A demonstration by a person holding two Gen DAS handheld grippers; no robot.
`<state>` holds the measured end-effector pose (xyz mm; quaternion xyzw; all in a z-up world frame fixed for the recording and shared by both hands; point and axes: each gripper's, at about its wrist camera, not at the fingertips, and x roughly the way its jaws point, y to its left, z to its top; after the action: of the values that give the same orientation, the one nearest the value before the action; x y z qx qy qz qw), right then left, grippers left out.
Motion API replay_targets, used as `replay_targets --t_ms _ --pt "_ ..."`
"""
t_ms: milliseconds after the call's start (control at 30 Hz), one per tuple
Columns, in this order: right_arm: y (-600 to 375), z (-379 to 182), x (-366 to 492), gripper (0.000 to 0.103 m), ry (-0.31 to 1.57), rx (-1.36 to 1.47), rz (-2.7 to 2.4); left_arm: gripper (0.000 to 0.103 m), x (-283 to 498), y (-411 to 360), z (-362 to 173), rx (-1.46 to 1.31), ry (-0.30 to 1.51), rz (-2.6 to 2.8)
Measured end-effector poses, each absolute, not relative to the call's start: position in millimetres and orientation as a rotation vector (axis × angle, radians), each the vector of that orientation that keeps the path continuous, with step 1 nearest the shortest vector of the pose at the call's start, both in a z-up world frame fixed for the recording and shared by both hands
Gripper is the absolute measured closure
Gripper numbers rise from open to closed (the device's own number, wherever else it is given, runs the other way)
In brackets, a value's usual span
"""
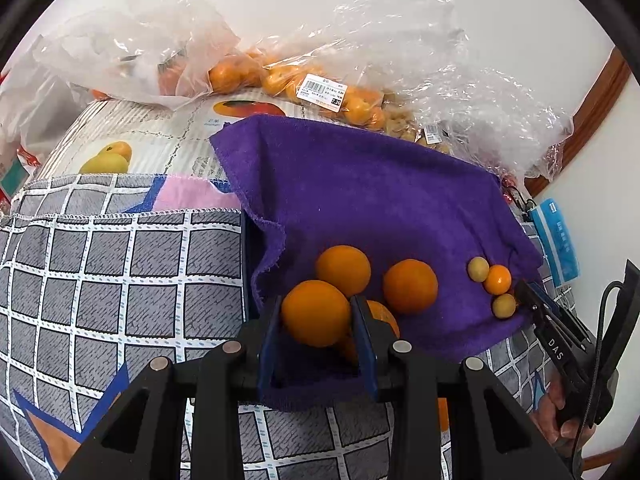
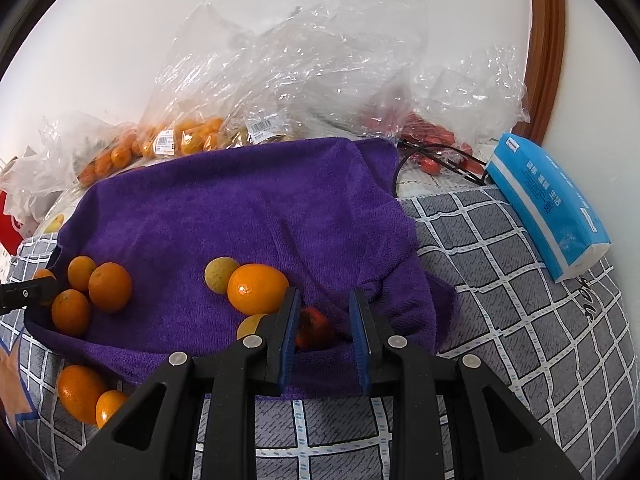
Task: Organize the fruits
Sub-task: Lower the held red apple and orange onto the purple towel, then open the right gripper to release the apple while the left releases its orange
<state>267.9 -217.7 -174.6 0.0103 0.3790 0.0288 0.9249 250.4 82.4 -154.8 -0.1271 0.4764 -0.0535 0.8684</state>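
— Honestly, how much of the fruit could you make out?
— Partly. The left tool (image 1: pixel 316 312) was clamped on a large orange (image 1: pixel 315 313), which hid most of another orange (image 1: pixel 385 314) behind its right pad. Both sat at the near edge of the purple towel (image 1: pixel 360 196).
— And the right tool (image 2: pixel 324 320)?
— Its jaws stood narrow, with a small red fruit (image 2: pixel 314 330) between them, low on the towel; it was dark and blurred, so I couldn't tell whether the pads pressed it.
— Anything readable?
— "DAS" on the right tool's arm (image 1: pixel 556 350) in the left view. A white price sticker (image 1: pixel 322 92) on the clear bag of small oranges (image 1: pixel 352 80) had a barcode and a black tag, too small to read. The blue tissue pack (image 2: pixel 548 208) carried Chinese characters I couldn't decipher.
— Other fruit?
— A kumquat (image 2: pixel 258 289) just beside the right tool.
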Motion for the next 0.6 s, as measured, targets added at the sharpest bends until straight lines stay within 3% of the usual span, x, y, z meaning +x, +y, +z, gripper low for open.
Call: replay_targets --t_ms 233,600 --pt "-216.3 -173.3 267.4 0.075 0.781 0.012 0.062 0.070 251.7 82.3 -155.1 -0.272 0.998 -0.113" --pt "-213.9 -170.4 264.0 0.060 0.780 0.017 0.058 0.070 255.7 81.5 -156.8 -0.286 0.996 -0.122"
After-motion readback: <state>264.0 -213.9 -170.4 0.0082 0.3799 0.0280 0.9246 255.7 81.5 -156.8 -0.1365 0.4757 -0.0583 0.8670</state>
